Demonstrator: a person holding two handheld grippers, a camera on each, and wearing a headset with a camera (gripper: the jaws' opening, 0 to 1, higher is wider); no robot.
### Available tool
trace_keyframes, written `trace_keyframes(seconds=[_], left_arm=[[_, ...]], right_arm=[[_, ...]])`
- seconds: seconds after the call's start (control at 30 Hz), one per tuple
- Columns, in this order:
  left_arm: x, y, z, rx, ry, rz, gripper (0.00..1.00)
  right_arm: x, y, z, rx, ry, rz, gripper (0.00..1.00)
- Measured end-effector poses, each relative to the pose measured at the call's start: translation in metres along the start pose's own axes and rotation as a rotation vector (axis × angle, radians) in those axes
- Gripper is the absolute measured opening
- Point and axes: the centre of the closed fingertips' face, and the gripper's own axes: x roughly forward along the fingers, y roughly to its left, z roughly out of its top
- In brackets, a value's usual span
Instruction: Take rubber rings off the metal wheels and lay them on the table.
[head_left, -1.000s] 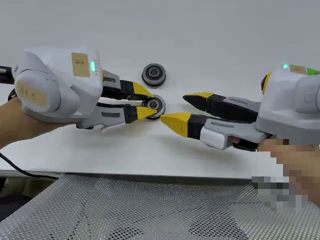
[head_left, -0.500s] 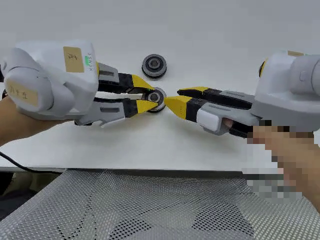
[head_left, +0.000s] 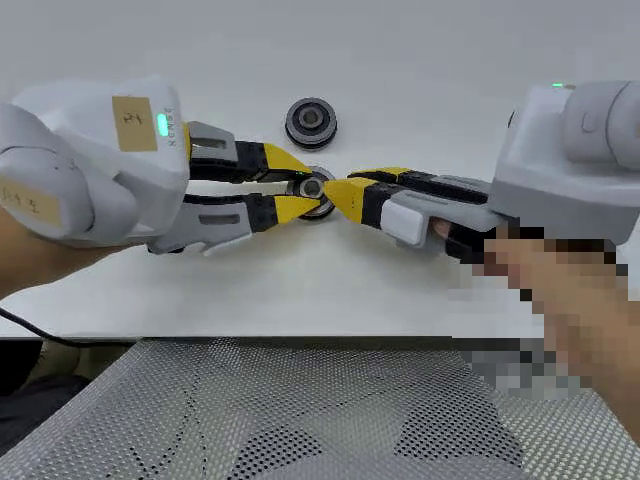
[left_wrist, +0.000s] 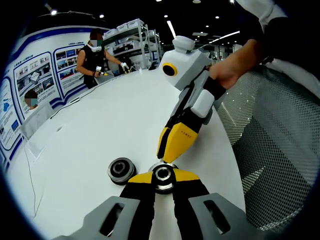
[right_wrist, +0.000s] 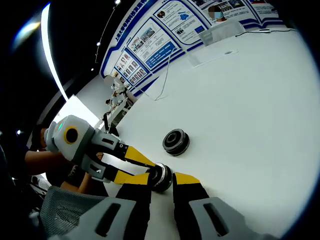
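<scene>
Left tongs (head_left: 308, 190) level (seemingly) around wheel (head_left: 318, 187)

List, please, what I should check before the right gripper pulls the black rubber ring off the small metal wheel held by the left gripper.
1. Left gripper clamped on the small metal wheel: ok.
2. Right gripper tips at that wheel: ok.
3. Right jaws pinching the black rubber ring: cannot tell.
4. Second black-ringed metal wheel apart from both grippers: ok.
5. Bare white table nearby for laying the ring: ok.
</scene>
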Motion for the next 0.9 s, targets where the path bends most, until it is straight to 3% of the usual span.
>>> trace_keyframes(seconds=[0.2, 0.9], left_arm=[[-0.0004, 0.0006, -0.0014, 0.005, -0.001, -0.001, 0.14], [-0.0017, 0.0013, -0.0029, 0.013, -0.007, 0.008, 0.13]], right_arm=[[0.0040, 0.0021, -0.0073, 0.013, 0.034, 0.003, 0.16], [0.0050, 0.0018, -0.0090, 0.069, 0.057, 0.000, 0.14]])
